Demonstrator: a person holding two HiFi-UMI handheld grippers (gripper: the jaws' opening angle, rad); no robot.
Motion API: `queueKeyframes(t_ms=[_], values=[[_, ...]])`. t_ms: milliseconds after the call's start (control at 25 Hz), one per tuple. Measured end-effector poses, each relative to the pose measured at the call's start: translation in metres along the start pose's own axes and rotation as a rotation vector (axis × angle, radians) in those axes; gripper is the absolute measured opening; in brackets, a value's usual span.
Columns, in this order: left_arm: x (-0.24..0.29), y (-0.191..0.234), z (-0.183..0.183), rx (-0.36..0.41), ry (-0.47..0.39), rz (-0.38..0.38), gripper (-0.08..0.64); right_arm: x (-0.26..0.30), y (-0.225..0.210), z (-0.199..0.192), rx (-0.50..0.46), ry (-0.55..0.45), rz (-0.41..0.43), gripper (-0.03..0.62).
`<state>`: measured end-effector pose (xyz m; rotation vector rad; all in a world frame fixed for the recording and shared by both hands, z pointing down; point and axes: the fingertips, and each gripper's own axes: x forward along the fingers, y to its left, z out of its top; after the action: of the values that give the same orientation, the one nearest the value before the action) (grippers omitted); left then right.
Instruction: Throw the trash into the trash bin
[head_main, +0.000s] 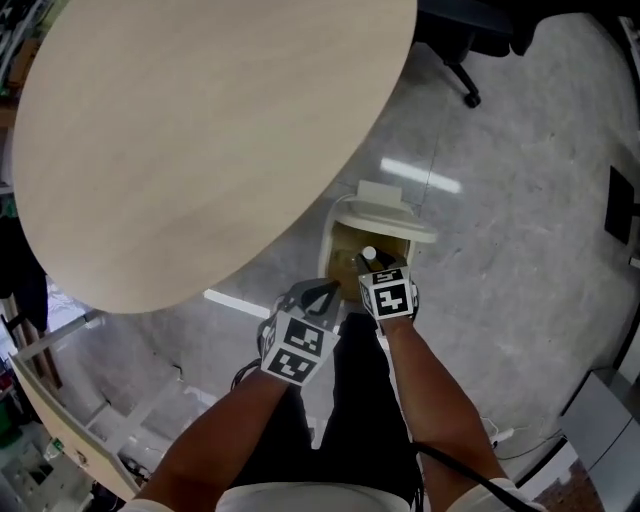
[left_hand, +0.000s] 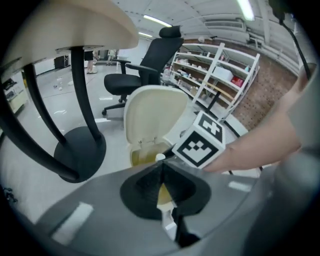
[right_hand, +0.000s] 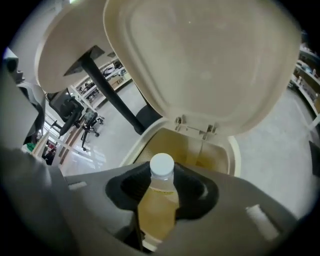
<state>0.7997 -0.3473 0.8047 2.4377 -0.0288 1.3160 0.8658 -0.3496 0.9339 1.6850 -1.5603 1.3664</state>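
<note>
A cream trash bin (head_main: 422, 233) stands on the floor beside the round table with its lid (head_main: 383, 193) swung up. My right gripper (head_main: 373, 270) is shut on a small bottle (head_main: 368, 256) of yellowish liquid with a white cap, held just over the bin's open mouth. In the right gripper view the bottle (right_hand: 159, 200) stands upright between the pads, with the raised lid (right_hand: 210, 65) and the rim (right_hand: 233, 156) right behind it. My left gripper (head_main: 321, 294) hangs just left of the bin, shut and holding nothing. Its own view shows the bin's lid (left_hand: 152, 110) and the right gripper's marker cube (left_hand: 200, 142).
The round wooden table top (head_main: 200, 130) overhangs the bin's left side, and its black pedestal (left_hand: 80, 145) stands close by. A black office chair (left_hand: 145, 70) and white shelves (left_hand: 220, 75) lie farther off on the grey floor. A low shelf unit (head_main: 80, 420) is at the lower left.
</note>
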Motion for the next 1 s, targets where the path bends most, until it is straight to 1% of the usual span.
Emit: queueKeyframes(t_ms=[120,200,280,360,440,560,760,880,1000], values=[[0.017,0.008,-0.015,-0.030,0.015,0.013,0.006,0.027,0.001,-0.007,-0.047,0.044,-0.009,0.143],[0.028,0.014,-0.023,-0.037,0.021,0.014,0.006,0.040,-0.001,-0.010,-0.073,0.069,-0.022,0.143],[0.036,0.018,-0.028,-0.035,0.029,0.014,0.006,0.050,-0.003,-0.015,-0.065,0.086,-0.025,0.144],[0.040,0.020,-0.031,-0.039,0.037,0.015,0.006,0.055,-0.004,-0.015,-0.050,0.074,-0.017,0.150],[0.044,0.024,-0.032,-0.037,0.040,0.010,0.006,0.055,-0.007,-0.010,-0.050,0.050,-0.020,0.217],[0.044,0.026,-0.030,-0.015,0.032,0.003,0.006,0.050,-0.006,-0.010,-0.034,0.039,-0.014,0.221],[0.016,0.022,-0.017,0.027,0.009,-0.013,0.006,0.008,-0.003,-0.004,-0.015,0.012,-0.008,0.219],[-0.009,0.020,-0.010,0.078,-0.006,-0.030,0.006,-0.030,0.006,0.010,-0.012,-0.051,-0.023,0.197],[-0.042,0.010,0.002,0.151,-0.037,-0.052,0.006,-0.077,0.023,0.027,0.036,-0.133,-0.011,0.170]])
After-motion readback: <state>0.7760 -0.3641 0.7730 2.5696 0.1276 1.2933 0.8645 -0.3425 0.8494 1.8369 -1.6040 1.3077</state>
